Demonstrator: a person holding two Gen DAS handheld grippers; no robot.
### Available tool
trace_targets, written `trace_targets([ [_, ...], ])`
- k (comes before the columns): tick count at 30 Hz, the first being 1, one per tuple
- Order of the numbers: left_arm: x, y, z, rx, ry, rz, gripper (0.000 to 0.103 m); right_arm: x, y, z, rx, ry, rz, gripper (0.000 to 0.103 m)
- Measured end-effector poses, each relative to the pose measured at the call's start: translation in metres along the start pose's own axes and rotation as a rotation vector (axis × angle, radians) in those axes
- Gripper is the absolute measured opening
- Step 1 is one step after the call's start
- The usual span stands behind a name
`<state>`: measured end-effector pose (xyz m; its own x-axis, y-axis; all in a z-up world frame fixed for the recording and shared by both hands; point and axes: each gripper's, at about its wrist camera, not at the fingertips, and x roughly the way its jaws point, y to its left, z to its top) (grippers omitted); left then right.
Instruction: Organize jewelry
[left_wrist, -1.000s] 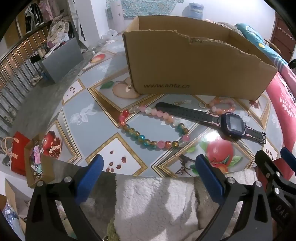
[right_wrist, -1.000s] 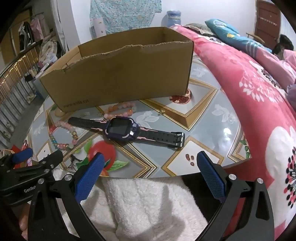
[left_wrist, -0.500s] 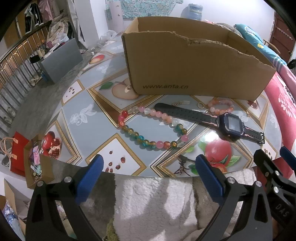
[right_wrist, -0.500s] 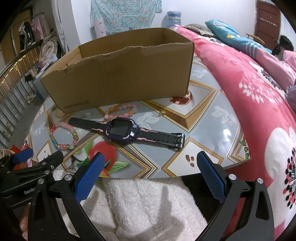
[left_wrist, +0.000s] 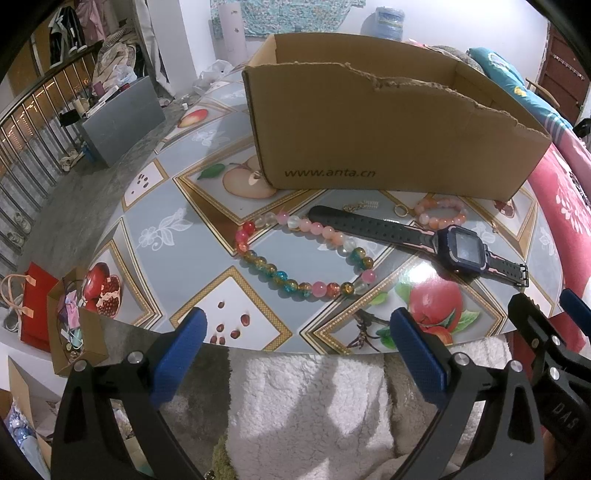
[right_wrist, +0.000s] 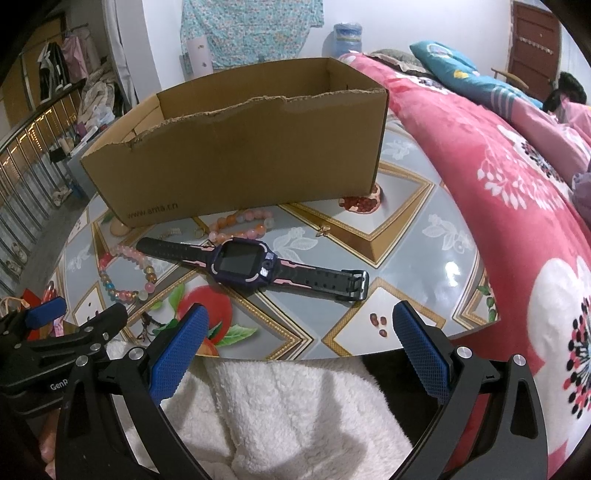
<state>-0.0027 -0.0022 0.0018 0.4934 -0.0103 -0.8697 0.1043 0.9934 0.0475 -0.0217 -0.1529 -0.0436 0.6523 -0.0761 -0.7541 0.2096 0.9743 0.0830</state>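
An open cardboard box (left_wrist: 388, 133) (right_wrist: 236, 155) stands at the back of a round fruit-patterned table (left_wrist: 155, 229) (right_wrist: 413, 236). In front of it lie a multicoloured bead bracelet (left_wrist: 295, 258) (right_wrist: 122, 273), a small pink bead bracelet (left_wrist: 441, 212) (right_wrist: 240, 225), a thin gold chain (left_wrist: 364, 205) and a dark watch (left_wrist: 460, 251) (right_wrist: 242, 264). My left gripper (left_wrist: 295, 332) is open and empty at the table's near edge, in front of the multicoloured bracelet. My right gripper (right_wrist: 299, 332) is open and empty, in front of the watch.
A bed with a red floral quilt (right_wrist: 498, 166) borders the table on the right. A white fluffy cloth (left_wrist: 303, 406) (right_wrist: 288, 413) lies below both grippers. Left of the table are a grey box (left_wrist: 122, 114), a railing (left_wrist: 29, 140) and a red bag (left_wrist: 35, 306) on the floor.
Both grippers have moved slightly forward toward the table; the box and jewelry look a little nearer. Nothing on the table has moved.
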Motion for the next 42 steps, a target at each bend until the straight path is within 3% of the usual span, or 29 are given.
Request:
trace_targets([
  [42, -0.0007, -0.0008, 0.0047, 0.003, -0.004, -0.002, 0.097, -0.0016, -0.0004, 0.0048, 0.002, -0.002, 0.001, 0.096],
])
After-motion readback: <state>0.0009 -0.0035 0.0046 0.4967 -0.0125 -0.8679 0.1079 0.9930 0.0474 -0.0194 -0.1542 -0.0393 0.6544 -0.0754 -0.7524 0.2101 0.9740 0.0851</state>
